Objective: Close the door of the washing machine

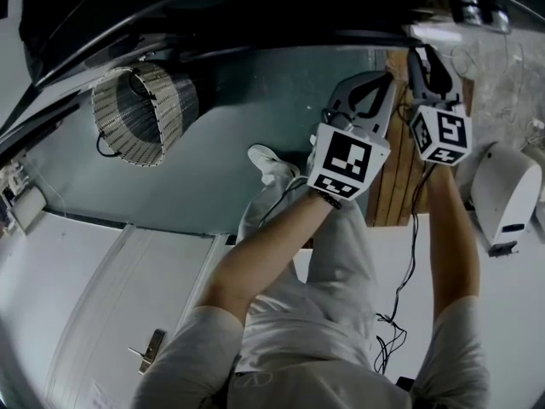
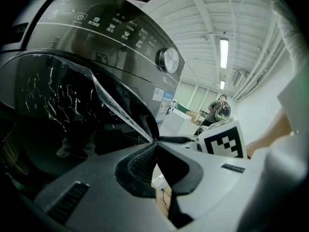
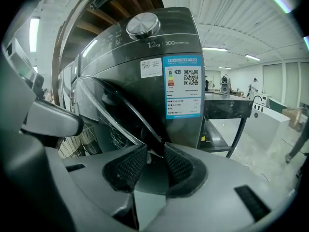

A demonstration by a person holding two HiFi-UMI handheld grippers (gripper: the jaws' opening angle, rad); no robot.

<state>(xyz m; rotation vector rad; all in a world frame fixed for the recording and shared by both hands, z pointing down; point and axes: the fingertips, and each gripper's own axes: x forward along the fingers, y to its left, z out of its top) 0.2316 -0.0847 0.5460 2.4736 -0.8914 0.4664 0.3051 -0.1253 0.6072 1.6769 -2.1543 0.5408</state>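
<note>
The dark front-loading washing machine fills both gripper views, with its dial on top. Its round glass door stands ajar, and the chrome rim runs down to the jaws. My left gripper is shut, its tips meeting right at the door's edge. Beside it, my right gripper has its jaws apart, with the door edge reaching into the gap. Seen from the head, the left gripper and the right gripper point side by side at the machine's dark front.
A wicker basket lies on the floor left of the machine. Wooden slats and a white device are at the right. A black cable trails down. The person's shoe is below the grippers.
</note>
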